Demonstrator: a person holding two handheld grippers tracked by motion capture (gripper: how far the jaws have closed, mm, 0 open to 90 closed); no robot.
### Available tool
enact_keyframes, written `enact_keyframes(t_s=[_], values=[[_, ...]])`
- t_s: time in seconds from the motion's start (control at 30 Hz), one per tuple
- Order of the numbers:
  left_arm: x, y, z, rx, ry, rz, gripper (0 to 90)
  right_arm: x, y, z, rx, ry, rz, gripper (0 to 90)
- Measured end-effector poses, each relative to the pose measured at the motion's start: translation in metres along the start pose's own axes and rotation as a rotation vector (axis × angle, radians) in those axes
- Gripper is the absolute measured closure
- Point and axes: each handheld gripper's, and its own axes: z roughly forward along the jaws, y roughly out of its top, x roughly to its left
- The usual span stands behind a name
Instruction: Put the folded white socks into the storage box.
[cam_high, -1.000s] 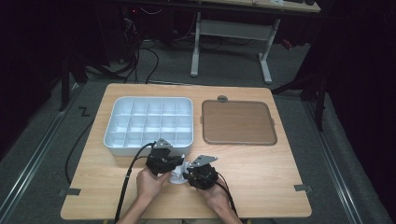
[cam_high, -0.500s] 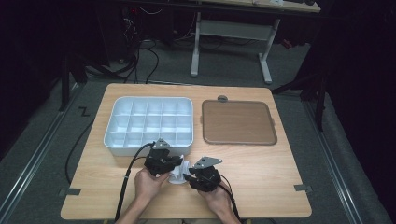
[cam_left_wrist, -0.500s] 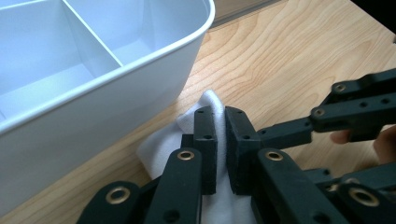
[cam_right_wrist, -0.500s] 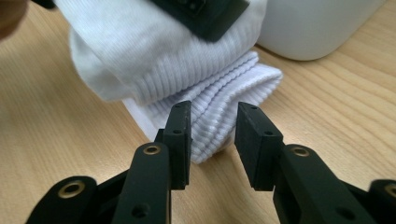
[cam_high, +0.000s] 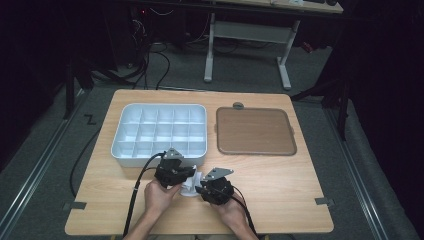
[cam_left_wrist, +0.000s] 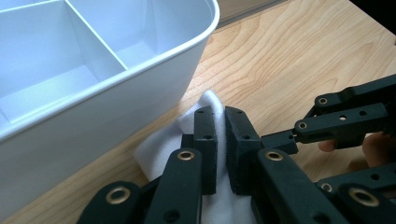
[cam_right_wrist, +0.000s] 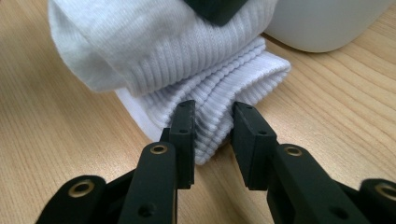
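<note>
The white ribbed sock (cam_right_wrist: 187, 51) lay bunched on the desk (cam_high: 280, 185) between the two grippers, just in front of the near wall of the white compartment tray (cam_high: 159, 131). The left gripper (cam_left_wrist: 220, 122) had its jaws pressed nearly together on a fold of the sock, pinching the cloth, with the tray wall close on their left. The right gripper (cam_right_wrist: 213, 122) faced it; its jaws had just been closing, and the ribbed cuff sat between them, the cloth bulging in the gap, so they seemed to be pinching it lightly.

Judged from this, the folding or rolling of the sock was under way but not finished: the cuff was doubled over and both ends were gripped, yet the bundle was loose and no compartment of the tray held anything. Tightening the bundle and lifting it over the rim were left.

Room was tight ahead of the left jaws, where the tray wall stood just beside them. Beyond the right jaws the desk was bare, with the brown tray (cam_high: 255, 131) well apart.
</note>
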Motion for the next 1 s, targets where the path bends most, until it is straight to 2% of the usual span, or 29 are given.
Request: enact_keyframes(t_s=[0.23, 0.33, 0.57, 0.8, 1.0], values=[[0.001, -0.004, 0.006, 0.013, 0.007, 0.011, 84.4, 0.001, 0.0, 0.002, -0.008, 0.001, -0.006, 71.4], [0.0, -0.004, 0.006, 0.017, 0.01, 0.019, 84.5, 0.001, 0.0, 0.0, -0.008, 0.006, 0.006, 69.9], [0.0, -0.006, 0.005, 0.019, 0.015, 0.037, 84.6, 0.0, -0.007, -0.02, -0.068, -0.003, 0.037, 71.7], [-0.002, -0.009, 0.01, 0.021, 0.016, 0.044, 84.6, -0.002, -0.015, -0.012, -0.017, -0.014, 0.036, 77.6], [-0.004, -0.013, 0.015, 0.021, 0.015, 0.064, 84.6, -0.001, -0.014, -0.008, -0.024, -0.027, 0.002, 81.4]])
